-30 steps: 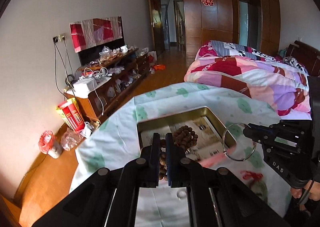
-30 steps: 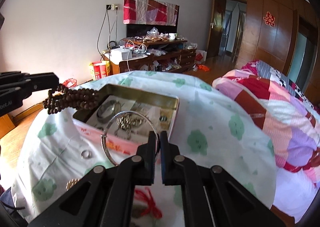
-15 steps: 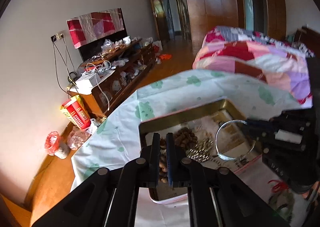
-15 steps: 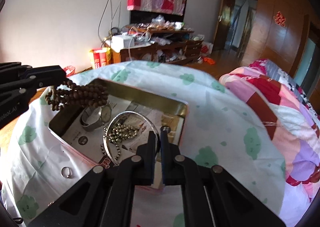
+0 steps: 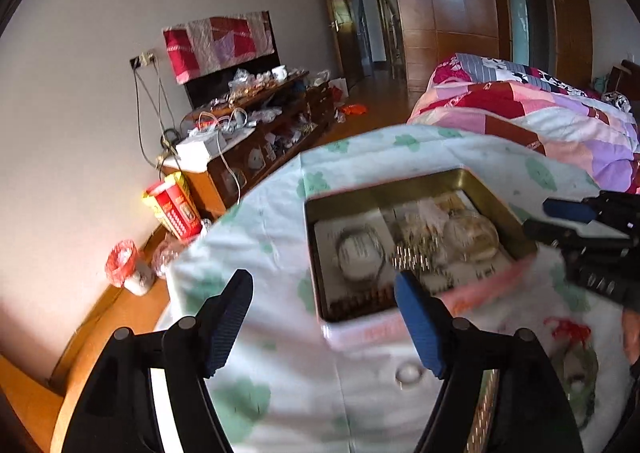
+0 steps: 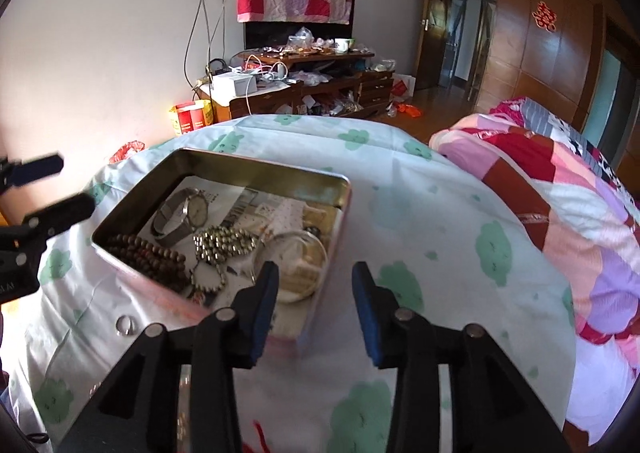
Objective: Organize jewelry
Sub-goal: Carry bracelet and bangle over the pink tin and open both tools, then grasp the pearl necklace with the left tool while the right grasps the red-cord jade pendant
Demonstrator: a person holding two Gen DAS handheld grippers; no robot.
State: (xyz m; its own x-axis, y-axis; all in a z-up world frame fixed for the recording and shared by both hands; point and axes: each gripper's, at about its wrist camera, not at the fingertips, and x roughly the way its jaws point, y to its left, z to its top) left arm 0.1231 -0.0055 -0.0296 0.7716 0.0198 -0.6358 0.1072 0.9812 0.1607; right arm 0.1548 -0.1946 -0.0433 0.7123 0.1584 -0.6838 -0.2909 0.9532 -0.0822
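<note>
An open metal tin sits on the green-patterned cloth. Inside lie a brown wooden bead bracelet, a watch, a metal bead bracelet and a silver bangle. My right gripper hovers over the tin's near right corner, its jaws opening and nothing between them. My left gripper hangs at the tin's near left corner, jaws opening wide and holding nothing; the wooden beads lie just past it. Each gripper also shows in the other's view: the left gripper and the right gripper.
A small ring and a red-corded piece lie on the cloth in front of the tin. A bed with a patchwork quilt is at the right. On the left the cloth drops to a wooden floor, with a cluttered TV cabinet behind.
Both grippers sank toward the tin and opened. The wooden beads left the left gripper and the silver bangle left the right one; both now lie in the tin.
</note>
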